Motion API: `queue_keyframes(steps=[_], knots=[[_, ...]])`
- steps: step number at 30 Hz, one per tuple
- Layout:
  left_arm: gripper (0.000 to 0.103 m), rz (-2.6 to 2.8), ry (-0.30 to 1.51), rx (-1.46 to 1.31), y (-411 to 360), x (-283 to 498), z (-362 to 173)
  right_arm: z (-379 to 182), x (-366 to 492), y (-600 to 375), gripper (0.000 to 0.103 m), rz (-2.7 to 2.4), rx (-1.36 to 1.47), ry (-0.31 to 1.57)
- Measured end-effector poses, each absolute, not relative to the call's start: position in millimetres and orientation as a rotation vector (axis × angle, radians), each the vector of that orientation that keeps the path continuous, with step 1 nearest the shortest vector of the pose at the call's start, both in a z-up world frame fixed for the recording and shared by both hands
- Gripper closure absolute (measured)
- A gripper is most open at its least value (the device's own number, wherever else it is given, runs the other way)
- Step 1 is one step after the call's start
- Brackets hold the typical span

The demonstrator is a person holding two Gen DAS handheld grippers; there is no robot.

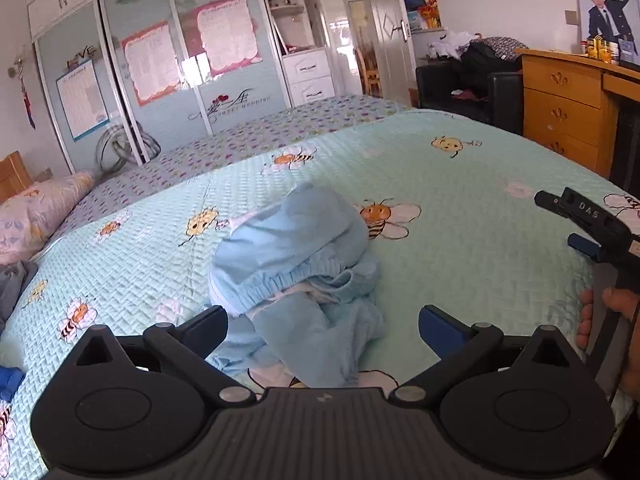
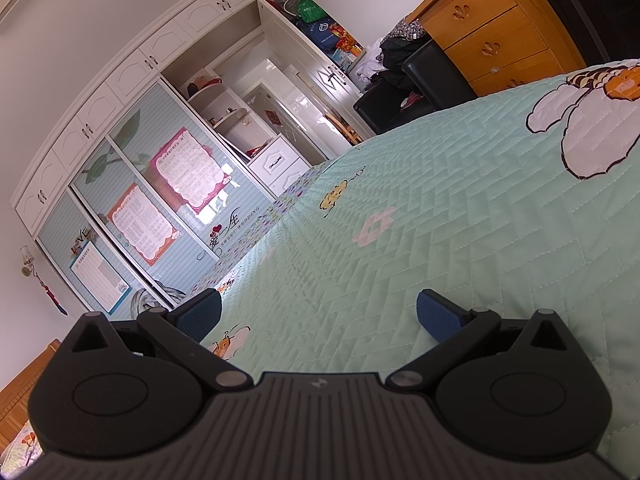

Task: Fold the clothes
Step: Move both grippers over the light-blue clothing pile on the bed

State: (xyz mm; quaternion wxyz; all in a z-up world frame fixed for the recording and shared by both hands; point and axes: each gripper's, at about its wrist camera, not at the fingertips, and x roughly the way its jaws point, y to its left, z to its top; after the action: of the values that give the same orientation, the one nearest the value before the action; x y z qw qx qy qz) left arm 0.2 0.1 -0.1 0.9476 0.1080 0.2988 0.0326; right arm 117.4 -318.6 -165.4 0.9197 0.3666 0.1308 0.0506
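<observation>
Light blue garment (image 1: 296, 264) lies crumpled on bee quilt (image 1: 460, 184), just ahead of my left claw (image 1: 322, 322), jaws wide, empty. Right claw (image 2: 318, 314) wide too, over bare quilt. Soft, light, floppy; I'd pinch elastic waistband (image 1: 296, 276).

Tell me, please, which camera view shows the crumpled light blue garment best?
The left wrist view: the light blue garment lies bunched on the bee-print bedspread, directly ahead of the open left tongs. The right wrist view shows none of it, only bedspread and wardrobe.
</observation>
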Motion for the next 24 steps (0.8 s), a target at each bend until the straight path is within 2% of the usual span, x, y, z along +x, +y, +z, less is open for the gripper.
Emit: queue_keyframes(steps=[5,11,13,17,24], knots=[[0.001,0.050,0.687,0.143,5.1,9.9,-1.6,-165.4,117.5,-318.7,0.000,0.105,0.754,0.268],[0.001,0.039,0.693,0.109,26.6,24.0,15.9,-165.4,117.5,-318.8,0.000,0.105,0.754,0.267],[0.001,0.063,0.683,0.125,18.6,13.9,4.2,-165.4,117.5,-318.8,0.000,0.105,0.754,0.266],[0.001,0.106,0.824,0.051,41.2,34.2,-18.3,-165.6,117.9,-319.0,0.000,0.106,0.755,0.266],[0.001,0.383,0.993,-0.083,118.9,44.1,-69.9,-161.5,119.2,-310.2,0.000,0.072,0.698,0.301]])
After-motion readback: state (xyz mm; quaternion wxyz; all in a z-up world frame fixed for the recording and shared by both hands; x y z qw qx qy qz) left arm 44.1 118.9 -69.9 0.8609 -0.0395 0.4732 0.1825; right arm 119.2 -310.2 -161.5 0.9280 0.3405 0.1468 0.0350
